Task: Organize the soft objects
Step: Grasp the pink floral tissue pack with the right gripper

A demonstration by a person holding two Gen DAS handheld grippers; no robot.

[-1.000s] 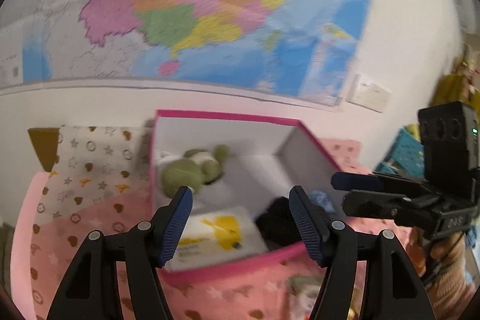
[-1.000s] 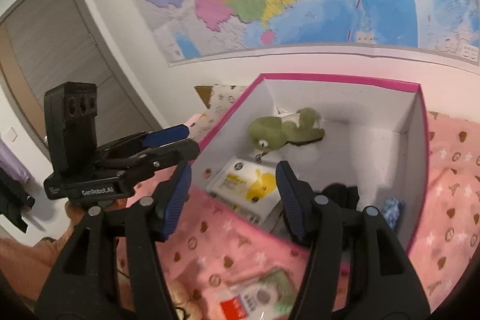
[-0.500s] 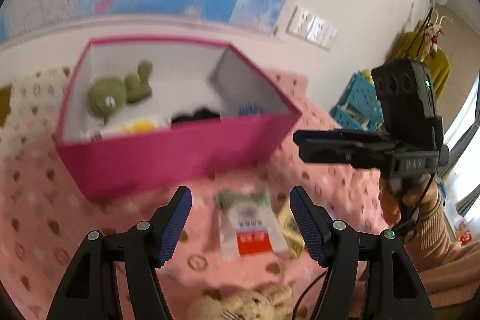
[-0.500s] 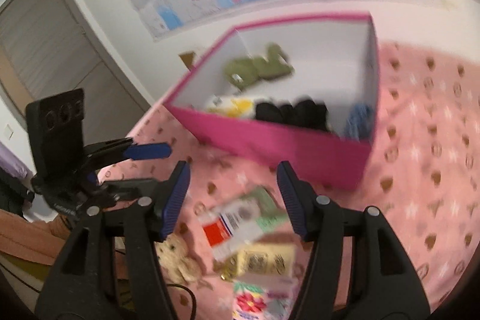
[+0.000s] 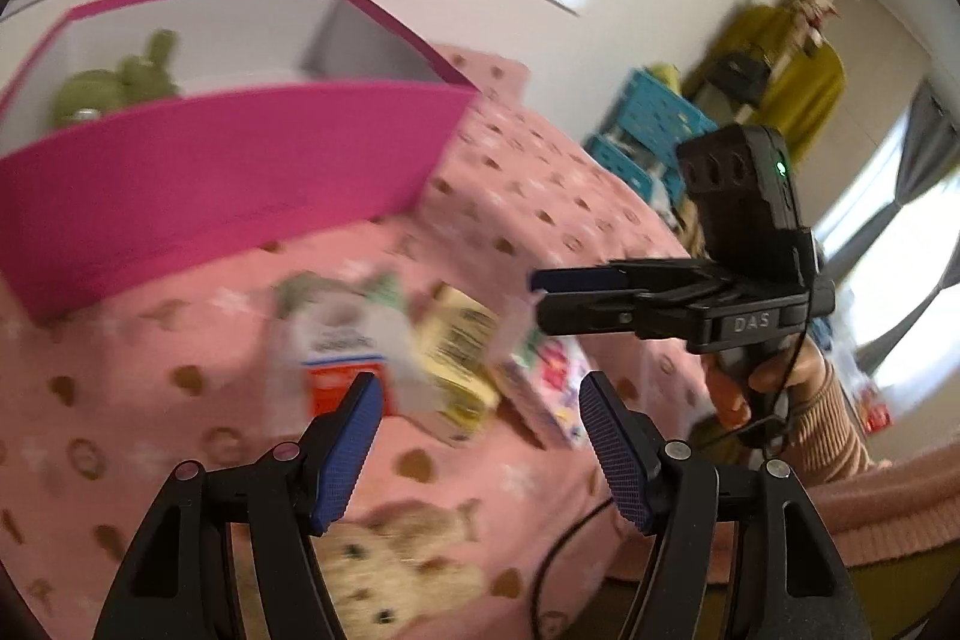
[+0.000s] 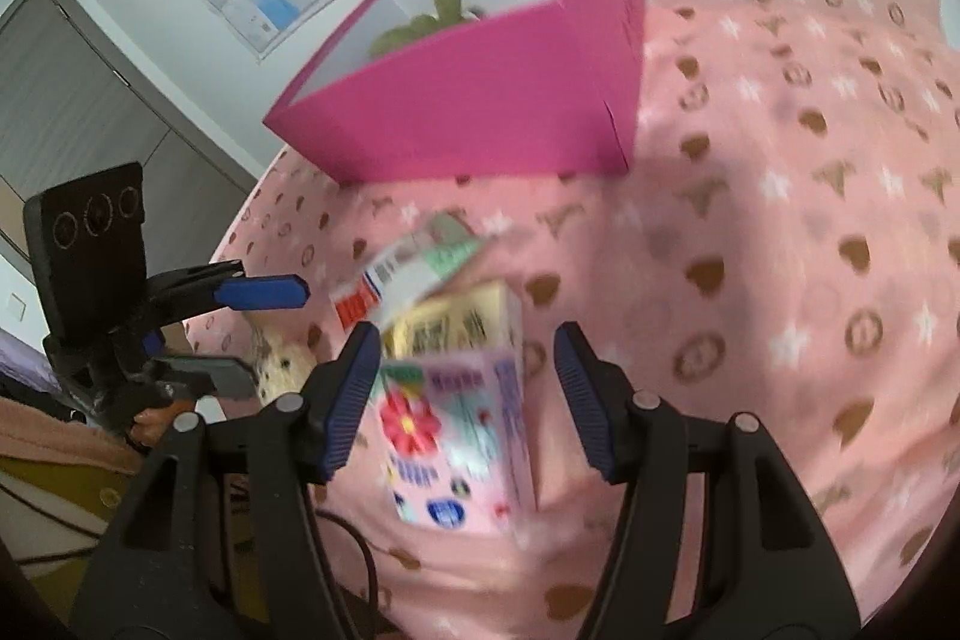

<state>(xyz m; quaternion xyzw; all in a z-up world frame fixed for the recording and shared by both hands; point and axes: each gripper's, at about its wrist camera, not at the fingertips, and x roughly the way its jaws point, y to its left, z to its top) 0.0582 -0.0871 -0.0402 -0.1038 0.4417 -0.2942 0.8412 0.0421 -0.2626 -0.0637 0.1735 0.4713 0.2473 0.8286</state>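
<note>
- Pink blanket with brown hearts covers the bed, and the big pink box sits on it as the place for soft things.
- Inside the box a green plush toy already rests against the back wall, so it looks put away.
- Just in front of the box lie three soft packs in a bunch: a white and red pack, a yellow pack and a flowery pink pack.
- A tan plush toy lies a little further from the box, next to the packs.
- Left gripper is about half open, holds nothing, and hangs over the white and red pack.
- Right gripper is about half open and empty too, with the flowery pack right under the gap, likely its next pick.
</note>
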